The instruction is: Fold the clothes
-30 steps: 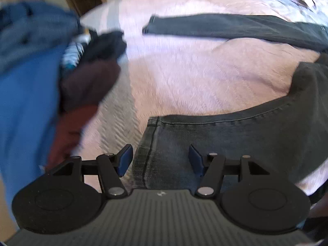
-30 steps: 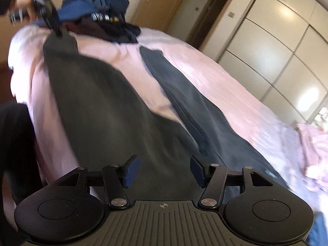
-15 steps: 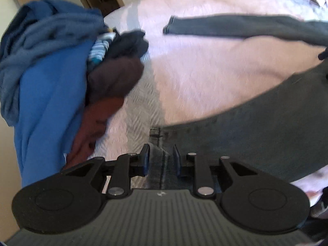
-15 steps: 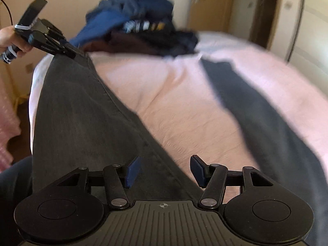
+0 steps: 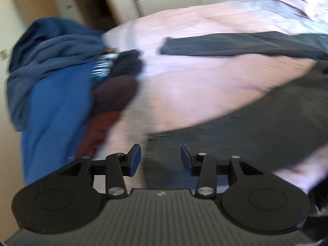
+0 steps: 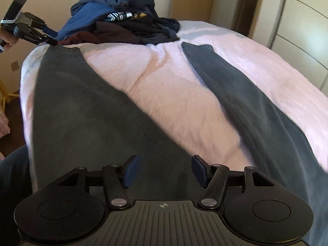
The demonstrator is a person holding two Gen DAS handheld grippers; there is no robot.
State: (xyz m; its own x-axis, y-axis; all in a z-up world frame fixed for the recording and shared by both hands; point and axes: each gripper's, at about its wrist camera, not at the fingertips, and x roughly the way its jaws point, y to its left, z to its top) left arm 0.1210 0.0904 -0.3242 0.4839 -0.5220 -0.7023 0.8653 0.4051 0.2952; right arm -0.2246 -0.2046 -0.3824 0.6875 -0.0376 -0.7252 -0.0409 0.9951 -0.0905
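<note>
Dark jeans (image 6: 86, 110) are lying spread across the pink bedspread (image 6: 174, 94), the two legs splayed apart in a V with bare cover showing between them. The near leg is running along the edge of the bed, its hem (image 6: 61, 48) sitting up by the corner; the far leg (image 6: 242, 94) is stretching away toward the middle of the bed.

The left gripper (image 5: 161, 158) is hovering over that near hem with its jaws standing apart and nothing between the blue pads (image 5: 134, 160). The left view is blurred, so the hem edge under it is hard to make out. From the right camera, the left gripper (image 6: 48, 35) is showing up small at the far corner, fingertips just above the hem, a hand (image 6: 8, 41) behind it.

The right gripper (image 6: 163, 171) is also wide open, hanging over the jeans where the legs meet, gripping nothing.

Past the hem, a pile (image 6: 123, 14) of blue, maroon and dark clothes is heaped at the head of the bed, a striped piece (image 6: 116, 16) poking out of it. Wardrobe doors (image 6: 303, 20) are lining the wall to the right.
</note>
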